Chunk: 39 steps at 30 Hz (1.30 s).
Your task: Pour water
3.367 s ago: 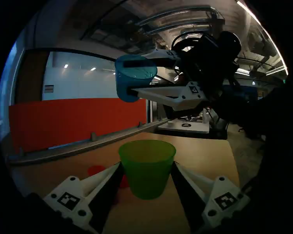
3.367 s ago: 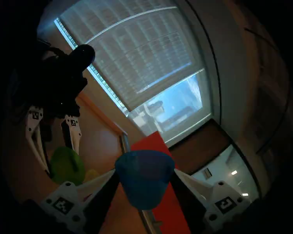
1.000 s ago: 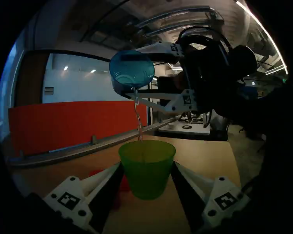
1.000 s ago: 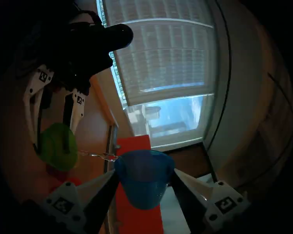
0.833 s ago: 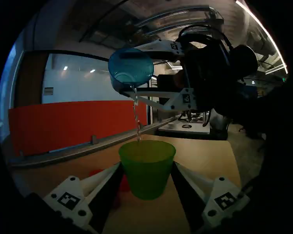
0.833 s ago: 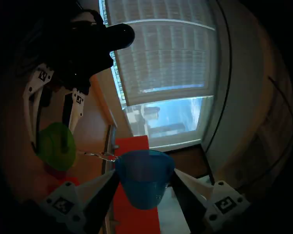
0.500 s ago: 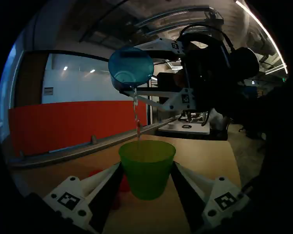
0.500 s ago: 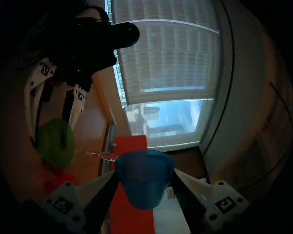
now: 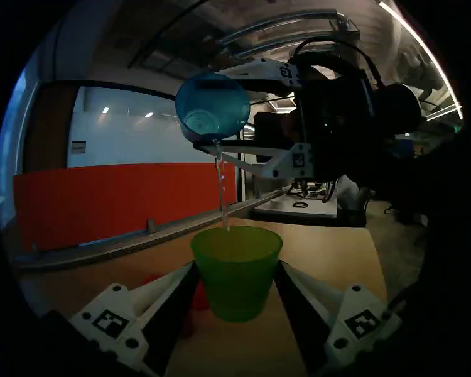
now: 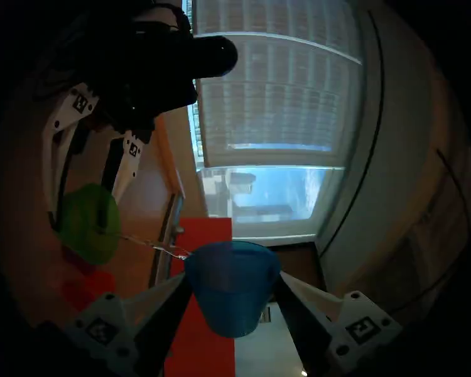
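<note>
While the left gripper's (image 9: 235,269) jaws grasp the green cup (image 9: 237,286), upright at 6 o'clock in the left gripper view, the right gripper's (image 10: 232,286) jaws clench the blue cup (image 9: 211,108), tilted at 12 o'clock above it. Water (image 9: 221,188) falls from blue rim into green cup. Desk (image 9: 336,251) beneath.

Dim, strongly curved fisheye pictures.
Right gripper view: the window (image 10: 273,182) glares against near-black foreground shapes. Left gripper view: a ceiling light strip (image 9: 424,53) glows, the desk (image 9: 336,251) lies in shadow, edges bend.
</note>
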Motion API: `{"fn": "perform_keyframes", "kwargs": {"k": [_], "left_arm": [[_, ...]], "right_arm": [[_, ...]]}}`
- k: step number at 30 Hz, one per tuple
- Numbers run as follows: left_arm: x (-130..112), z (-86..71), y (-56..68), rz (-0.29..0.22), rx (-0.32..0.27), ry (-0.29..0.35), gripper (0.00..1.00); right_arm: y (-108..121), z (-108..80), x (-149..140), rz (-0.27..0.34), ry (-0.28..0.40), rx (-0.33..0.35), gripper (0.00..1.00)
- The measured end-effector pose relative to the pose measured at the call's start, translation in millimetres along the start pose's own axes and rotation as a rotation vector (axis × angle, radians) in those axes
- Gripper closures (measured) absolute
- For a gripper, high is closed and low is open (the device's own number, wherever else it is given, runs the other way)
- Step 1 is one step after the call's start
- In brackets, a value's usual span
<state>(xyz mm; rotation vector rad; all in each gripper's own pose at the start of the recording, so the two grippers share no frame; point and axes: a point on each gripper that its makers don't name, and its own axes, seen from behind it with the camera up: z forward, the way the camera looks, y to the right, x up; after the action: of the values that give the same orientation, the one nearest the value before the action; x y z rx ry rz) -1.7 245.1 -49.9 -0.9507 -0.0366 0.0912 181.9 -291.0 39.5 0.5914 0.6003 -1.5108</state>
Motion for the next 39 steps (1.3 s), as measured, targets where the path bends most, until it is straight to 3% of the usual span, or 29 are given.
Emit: {"fn": "perform_keyframes", "kwargs": {"k": [15, 27, 34, 39], "left_arm": [[0.4, 2.1, -5.4, -0.007, 0.008, 0.003, 0.18], [0.7, 3.1, -6.6, -0.013, 0.01, 0.007, 0.18], [1.5, 1.9, -6.9, -0.014, 0.012, 0.008, 0.18], [1.2, 0.7, -6.9, -0.013, 0.014, 0.007, 0.18]], "right_arm": [[-0.4, -2.6, 9.3, -0.078, 0.012, 0.005, 0.11], [-4.0, -1.9, 14.8, -0.102, 0.019, 0.006, 0.11], [-6.2, -1.2, 13.0, -0.053, 0.019, 0.005, 0.11], [-12.5, -1.3, 9.2, 0.069, 0.019, 0.011, 0.11]]}}
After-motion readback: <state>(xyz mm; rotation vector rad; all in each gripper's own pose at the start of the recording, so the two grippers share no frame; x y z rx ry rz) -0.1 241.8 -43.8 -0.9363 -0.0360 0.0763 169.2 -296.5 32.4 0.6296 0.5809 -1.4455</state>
